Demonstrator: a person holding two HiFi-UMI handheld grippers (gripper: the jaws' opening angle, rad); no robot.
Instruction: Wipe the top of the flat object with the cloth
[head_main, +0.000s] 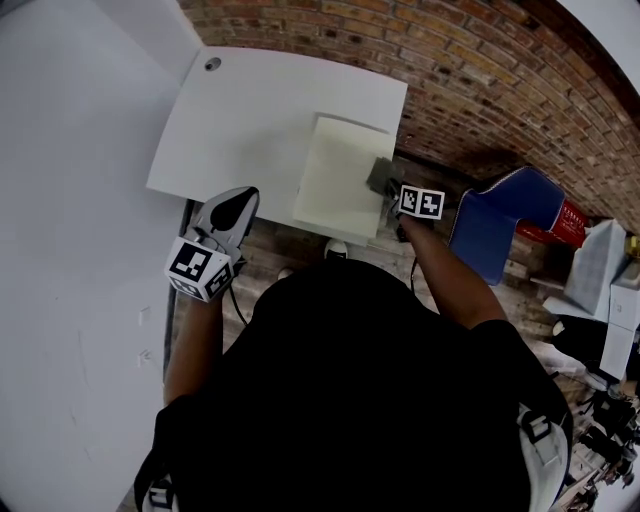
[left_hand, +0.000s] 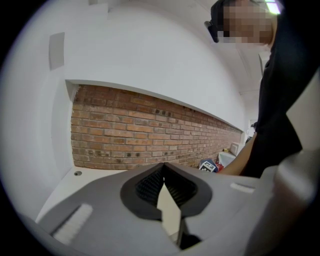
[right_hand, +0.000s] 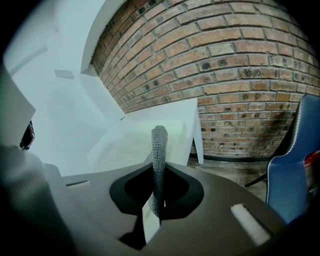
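Note:
A pale cream flat board lies on the white table, at its front right corner. A small grey cloth rests on the board's right edge, and my right gripper is shut on it. In the right gripper view the cloth stands edge-on, pinched between the jaws, with the board just beyond it. My left gripper hovers at the table's front edge, left of the board. Its jaws are shut with nothing between them.
A brick wall runs behind and to the right of the table. A blue chair stands on the floor at the right, close to my right arm. A white wall borders the left. A cable hole marks the table's far corner.

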